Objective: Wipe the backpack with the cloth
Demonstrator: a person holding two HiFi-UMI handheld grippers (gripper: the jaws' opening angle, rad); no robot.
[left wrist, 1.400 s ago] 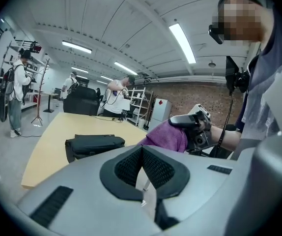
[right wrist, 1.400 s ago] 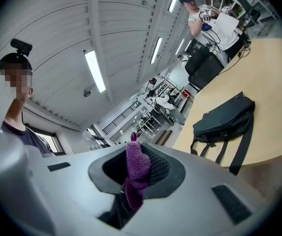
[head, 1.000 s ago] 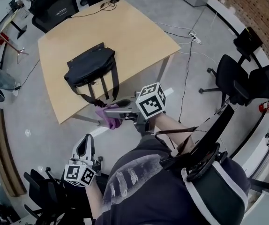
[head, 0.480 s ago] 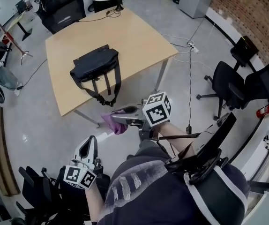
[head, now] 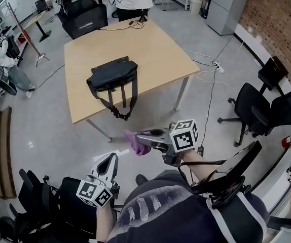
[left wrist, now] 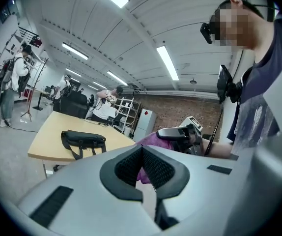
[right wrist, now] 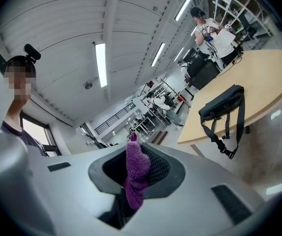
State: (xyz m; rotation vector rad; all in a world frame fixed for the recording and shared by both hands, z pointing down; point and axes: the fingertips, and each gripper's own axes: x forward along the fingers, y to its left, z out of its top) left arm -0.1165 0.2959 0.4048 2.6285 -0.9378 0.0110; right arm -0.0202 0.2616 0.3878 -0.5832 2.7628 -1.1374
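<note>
A black backpack [head: 113, 74] lies flat on a light wooden table [head: 155, 44], its straps hanging over the near edge; it also shows in the left gripper view [left wrist: 83, 139] and the right gripper view [right wrist: 222, 104]. My right gripper [head: 138, 139] is shut on a purple cloth [head: 137, 144], well short of the table and above the floor. The cloth [right wrist: 136, 173] is pinched between the jaws in the right gripper view. My left gripper [head: 108, 162] is low near my body, shut with nothing in it.
Black office chairs [head: 254, 103] stand at the right and another [head: 87, 14] behind the table. Cables and a power strip [head: 217, 65] lie on the grey floor. People stand at desks beyond the table. A brick wall [head: 282, 19] runs along the right.
I have backed away from the table: the backpack and table sit farther off now. Both grippers have shifted right, the right one still holding the cloth.
</note>
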